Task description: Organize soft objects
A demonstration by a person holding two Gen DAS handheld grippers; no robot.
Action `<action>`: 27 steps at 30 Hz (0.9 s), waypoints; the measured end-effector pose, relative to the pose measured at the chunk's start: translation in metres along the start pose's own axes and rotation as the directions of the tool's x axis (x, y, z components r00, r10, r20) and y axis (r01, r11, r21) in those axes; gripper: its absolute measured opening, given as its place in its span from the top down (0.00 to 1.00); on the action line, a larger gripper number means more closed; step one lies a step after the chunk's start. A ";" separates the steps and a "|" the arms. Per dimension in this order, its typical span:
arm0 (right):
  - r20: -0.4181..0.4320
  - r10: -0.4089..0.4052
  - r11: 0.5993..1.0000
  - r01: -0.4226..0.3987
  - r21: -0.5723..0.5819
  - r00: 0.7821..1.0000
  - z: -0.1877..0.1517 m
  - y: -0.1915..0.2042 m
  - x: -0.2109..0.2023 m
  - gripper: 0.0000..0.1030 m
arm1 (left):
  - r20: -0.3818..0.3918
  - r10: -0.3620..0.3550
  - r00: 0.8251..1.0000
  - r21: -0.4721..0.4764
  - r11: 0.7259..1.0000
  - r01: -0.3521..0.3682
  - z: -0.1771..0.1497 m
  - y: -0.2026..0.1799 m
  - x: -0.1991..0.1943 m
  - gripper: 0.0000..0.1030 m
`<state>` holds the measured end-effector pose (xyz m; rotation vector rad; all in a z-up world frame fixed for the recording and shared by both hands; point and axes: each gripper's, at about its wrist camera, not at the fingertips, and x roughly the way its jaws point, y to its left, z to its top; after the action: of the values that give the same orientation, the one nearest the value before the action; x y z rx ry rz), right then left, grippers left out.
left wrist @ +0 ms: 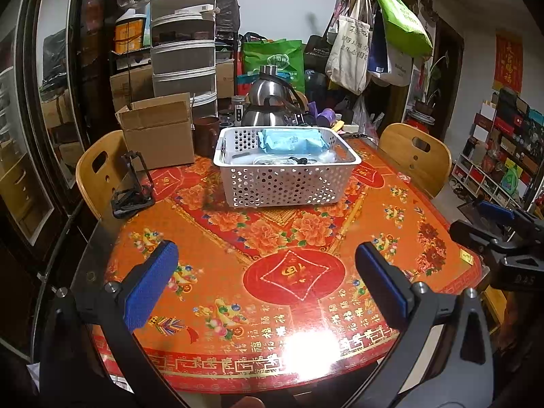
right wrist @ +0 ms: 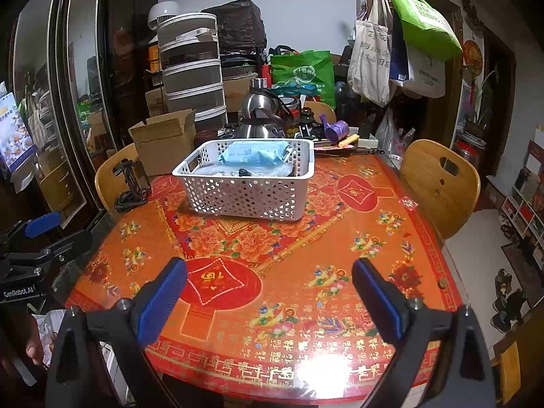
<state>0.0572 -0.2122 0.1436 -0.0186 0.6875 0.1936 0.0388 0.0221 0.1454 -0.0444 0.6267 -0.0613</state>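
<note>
White perforated basket (left wrist: pixel 287 173) sits toward the far half of the bench (left wrist: pixel 289 265), on a red-and-orange floral cover. Inside it: pale blue soft packs (left wrist: pixel 292 139) resting on top, with clear-wrapped and dark items beneath; those cannot be identified. Left tongs (left wrist: pixel 263 280) spread wide, nothing between the blue pads, hovering over the near bench edge. Right tongs (right wrist: pixel 268 292) likewise wide and empty, beside the left. Cardboard box (left wrist: pixel 158 132) stands behind-left of basket; steel kettle (left wrist: pixel 268 105) just behind it.
</note>
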 end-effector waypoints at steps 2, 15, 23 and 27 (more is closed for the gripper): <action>0.000 -0.002 1.000 0.002 0.001 1.000 0.000 0.000 0.000 0.05 | 0.000 -0.002 1.000 0.001 1.000 0.002 0.000 0.000 0.000 0.00; -0.004 -0.002 1.000 0.002 -0.005 1.000 -0.003 0.002 0.000 0.05 | -0.009 -0.003 1.000 -0.001 1.000 0.003 -0.004 0.003 0.004 0.00; -0.004 0.001 1.000 -0.001 -0.009 1.000 -0.005 0.002 -0.001 0.05 | -0.009 -0.004 1.000 -0.001 1.000 0.004 -0.003 0.002 0.004 0.00; -0.003 0.000 1.000 0.000 -0.009 1.000 -0.005 0.002 0.000 0.05 | -0.013 -0.010 1.000 -0.003 1.000 0.010 -0.005 0.003 0.006 0.00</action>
<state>0.0538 -0.2106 0.1403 -0.0273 0.6896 0.1965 0.0404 0.0247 0.1377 -0.0504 0.6400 -0.0702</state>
